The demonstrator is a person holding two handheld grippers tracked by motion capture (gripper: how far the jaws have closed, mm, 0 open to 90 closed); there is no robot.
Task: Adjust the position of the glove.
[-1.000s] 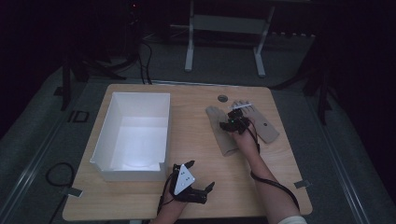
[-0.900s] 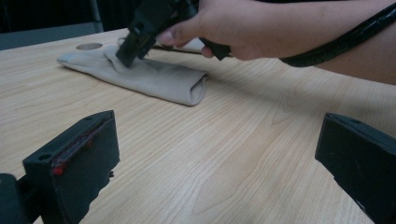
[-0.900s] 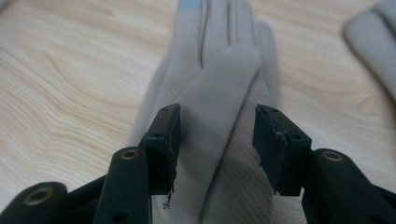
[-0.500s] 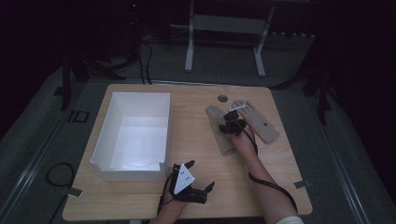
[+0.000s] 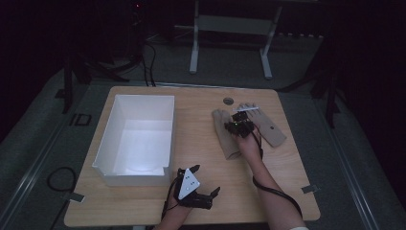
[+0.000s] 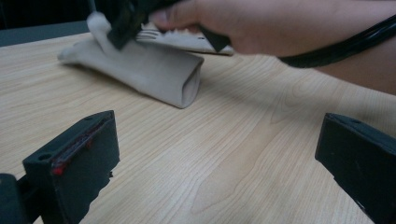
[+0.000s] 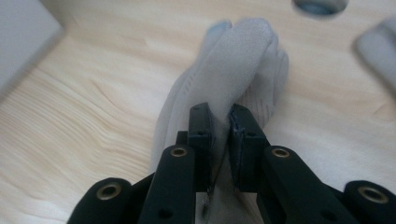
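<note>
Since the grey glove (image 7: 233, 70) at frame centre is soft, light & floppy, right gripper (image 7: 219, 126) fingers just closed, pinching a fold mid-body; left gripper (image 5: 194, 191) fingers wide open, empty.

Two gloves (image 5: 225, 134) lie right of the bin (image 5: 139, 139).

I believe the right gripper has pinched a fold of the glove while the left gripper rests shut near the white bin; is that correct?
Not quite: the left gripper is open, not shut. The left gripper view shows its two fingers standing wide apart over bare table. The rest holds: the right gripper view shows the right gripper pinching a fold of the glove, and the high view shows the left gripper resting near the white bin.
</note>
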